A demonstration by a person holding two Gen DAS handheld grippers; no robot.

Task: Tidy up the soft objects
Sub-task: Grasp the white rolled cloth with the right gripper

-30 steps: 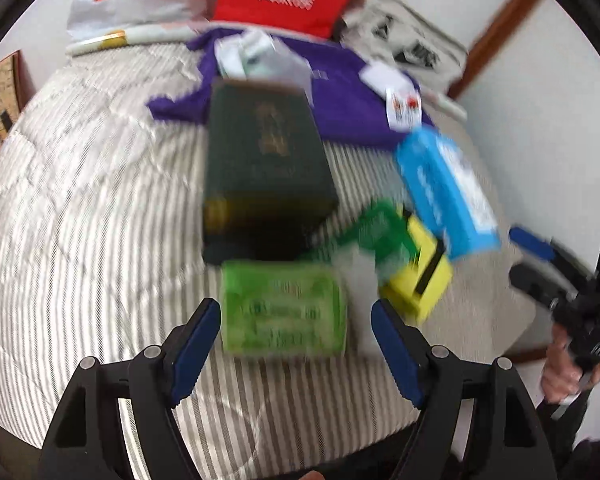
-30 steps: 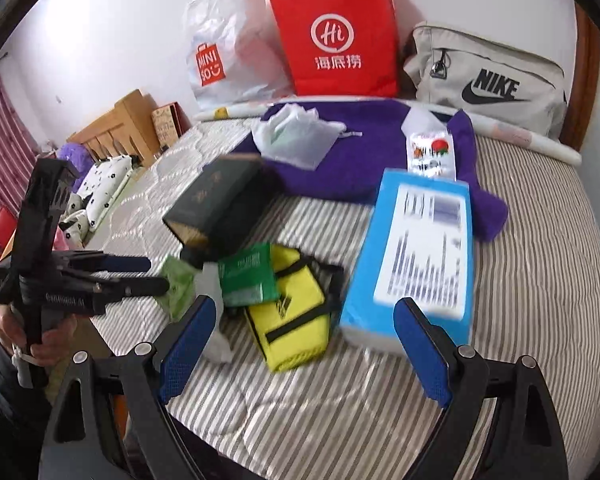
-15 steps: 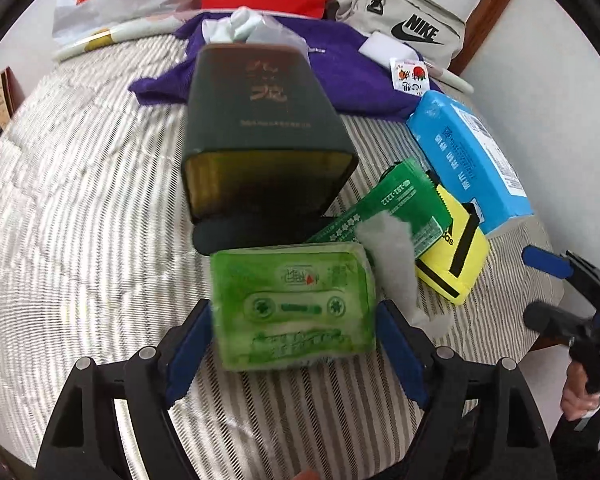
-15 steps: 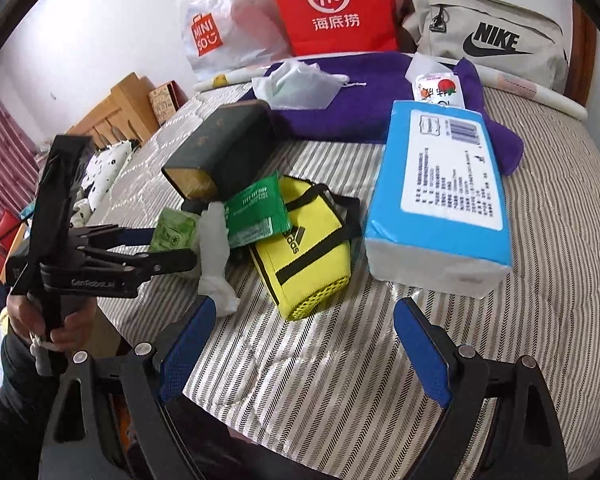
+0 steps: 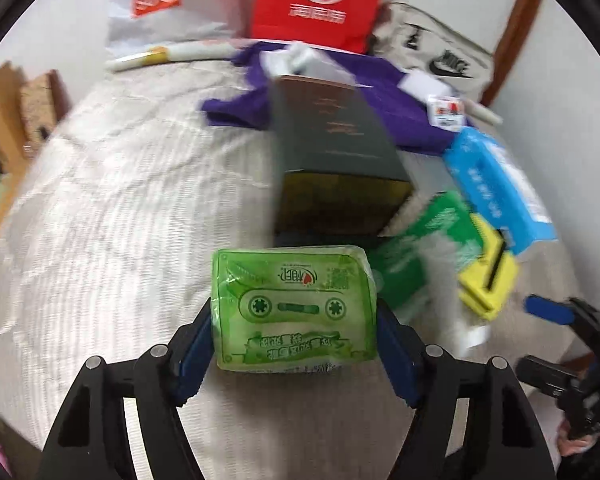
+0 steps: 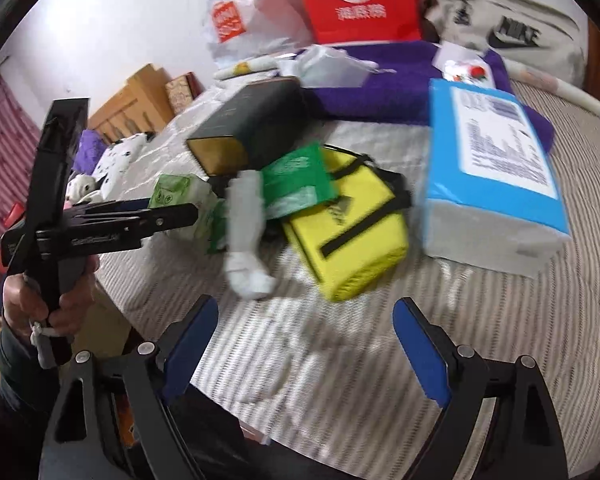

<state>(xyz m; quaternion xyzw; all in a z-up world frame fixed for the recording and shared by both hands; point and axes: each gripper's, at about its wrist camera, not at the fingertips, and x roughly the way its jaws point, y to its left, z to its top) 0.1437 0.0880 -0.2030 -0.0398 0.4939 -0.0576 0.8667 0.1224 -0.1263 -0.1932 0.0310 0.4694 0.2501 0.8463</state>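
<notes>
Green plastic wrap, printed with a cassette picture, covered the tissue pack (image 5: pixel 294 308) that was seen between the blue pads of the left gripper (image 5: pixel 294 344). The jaws were closing at that moment, and both pads were pressed against the pack's short sides. The pack was placed at the near edge of the striped bed (image 5: pixel 112 240), just in front of a dark green box (image 5: pixel 332 160) with a gold end.

To the right of the pack, a darker green packet (image 6: pixel 296 180) was laid partly over a yellow Adidas pouch (image 6: pixel 352 232), and a crumpled white tissue (image 6: pixel 246 236) was draped down beside them. A large blue tissue package (image 6: pixel 496 168) was set further right, near a purple cloth (image 6: pixel 388 88) spread at the back. Against the wall were propped a red paper bag (image 6: pixel 356 0), a white Miniso plastic bag (image 6: pixel 236 16) and a beige Nike bag (image 6: pixel 512 32).

The right gripper (image 6: pixel 304 344) was held wide apart over bare bedding, with nothing between its pads. In its view, the left gripper's handle was seen clasped by a hand (image 6: pixel 32 300).
</notes>
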